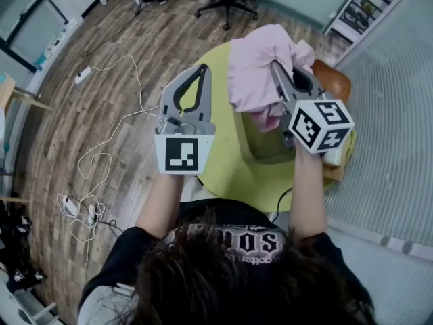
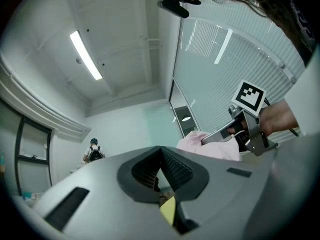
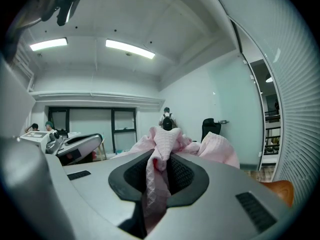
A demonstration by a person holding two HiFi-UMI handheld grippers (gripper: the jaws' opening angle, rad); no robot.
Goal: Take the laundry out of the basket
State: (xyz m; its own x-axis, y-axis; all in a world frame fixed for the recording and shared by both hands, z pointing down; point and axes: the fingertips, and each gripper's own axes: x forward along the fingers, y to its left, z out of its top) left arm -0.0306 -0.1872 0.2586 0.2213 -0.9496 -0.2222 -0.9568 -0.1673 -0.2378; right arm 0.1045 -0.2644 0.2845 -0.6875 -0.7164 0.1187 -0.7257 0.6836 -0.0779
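two hand-held grippers, one garment, one basket, listed left to right across the head view.

item: white cables and a power strip (image 1: pixel 82 75) on the wood floor, well apart from the work.

item: left hand-held gripper (image 1: pixel 203 70), raised over the left edge of the counter (image 1: pixel 220 171). its own view shows the pads meeting at the tips with nothing between them (image 2: pixel 160 156); clenched and empty.

item: counter, round and yellow-green, carrying the basket.

item: pink garment (image 1: pixel 254 63), the laundry in question. it is bunched and lifted above the counter, and its bulk sits over and beyond the basket. a darker fold trails down toward the basket opening. whether that tail is clear of the rim cannot be told.

item: basket (image 1: pixel 252 147), a translucent olive bin standing on the counter directly beneath the garment. what else lies inside it is hidden.

item: right hand-held gripper (image 1: pixel 277 70), grasping the pink garment. its own view shows a twisted rope of the cloth (image 3: pixel 165 139) pinched between the pads (image 3: pixel 159 170), running up and out past the tips.

item: orange chair (image 1: pixel 333 80), behind the right hand-held gripper.

governing relation: the garment lies to the right of the empty left hand-held gripper, just beside it but not touching. its hanging length runs roughly from the right pads down toward the basket. judged from this, the right hand carries the load, and the left is the nearer free one should the loose bulk need gathering.
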